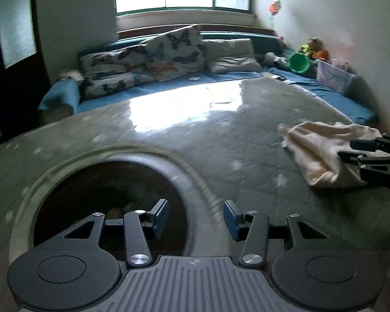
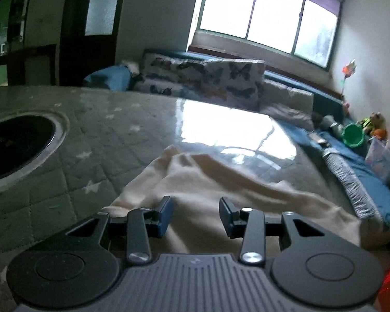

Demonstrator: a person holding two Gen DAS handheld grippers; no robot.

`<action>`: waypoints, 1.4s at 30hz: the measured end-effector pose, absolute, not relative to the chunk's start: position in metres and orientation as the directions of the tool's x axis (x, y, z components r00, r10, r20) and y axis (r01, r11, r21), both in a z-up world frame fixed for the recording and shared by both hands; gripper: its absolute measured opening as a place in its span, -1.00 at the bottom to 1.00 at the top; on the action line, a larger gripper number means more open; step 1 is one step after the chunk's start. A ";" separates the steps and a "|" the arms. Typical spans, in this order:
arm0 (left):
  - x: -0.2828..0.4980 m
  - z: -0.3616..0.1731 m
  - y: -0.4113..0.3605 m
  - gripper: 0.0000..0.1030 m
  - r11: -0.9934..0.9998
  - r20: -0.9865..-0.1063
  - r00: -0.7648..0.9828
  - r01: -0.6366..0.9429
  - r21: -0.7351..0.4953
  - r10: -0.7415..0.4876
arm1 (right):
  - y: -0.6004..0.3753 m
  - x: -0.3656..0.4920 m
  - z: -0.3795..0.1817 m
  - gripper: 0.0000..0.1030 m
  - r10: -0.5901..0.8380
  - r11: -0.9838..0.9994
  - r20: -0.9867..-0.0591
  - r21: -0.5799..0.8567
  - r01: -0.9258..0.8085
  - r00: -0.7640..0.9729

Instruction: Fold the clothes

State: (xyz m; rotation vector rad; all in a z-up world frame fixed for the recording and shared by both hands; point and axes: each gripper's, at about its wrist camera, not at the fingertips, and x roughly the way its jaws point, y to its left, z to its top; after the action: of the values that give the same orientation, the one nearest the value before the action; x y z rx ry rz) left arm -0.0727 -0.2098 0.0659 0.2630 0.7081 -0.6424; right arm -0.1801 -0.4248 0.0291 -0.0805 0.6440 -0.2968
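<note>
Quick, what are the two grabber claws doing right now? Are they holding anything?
Left gripper: open, holding nothing, above the grey quilted star-patterned table cover.
Right gripper: open, holding nothing, over the crumpled cream cloth garment.

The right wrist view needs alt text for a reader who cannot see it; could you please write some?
The right gripper hovers with open jaws over a crumpled cream garment on a grey star-patterned quilted table cover. A round dark opening sits at left; behind are butterfly-print cushions on a blue daybed under a bright window.
</note>
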 end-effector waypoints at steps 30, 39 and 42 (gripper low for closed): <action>-0.061 0.037 -0.019 0.75 0.993 -0.636 0.771 0.096 0.072 -0.028 | -0.320 -0.097 0.033 0.16 0.131 0.991 -0.592 0.066 -0.114 0.795; -0.040 0.027 0.028 0.92 0.994 -0.600 0.793 -0.067 0.084 0.104 | -0.313 -0.069 0.014 0.38 0.094 0.996 -0.600 0.054 -0.077 0.794; -0.034 0.025 0.036 0.98 0.992 -0.602 0.788 -0.092 0.084 0.124 | -0.315 -0.059 0.011 0.54 0.091 0.996 -0.602 0.057 -0.071 0.793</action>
State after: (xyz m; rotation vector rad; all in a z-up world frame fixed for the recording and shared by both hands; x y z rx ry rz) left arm -0.0340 0.0364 0.0246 0.0505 0.6522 0.1166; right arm -0.0590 -0.3148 0.0114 0.0315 0.6493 0.0870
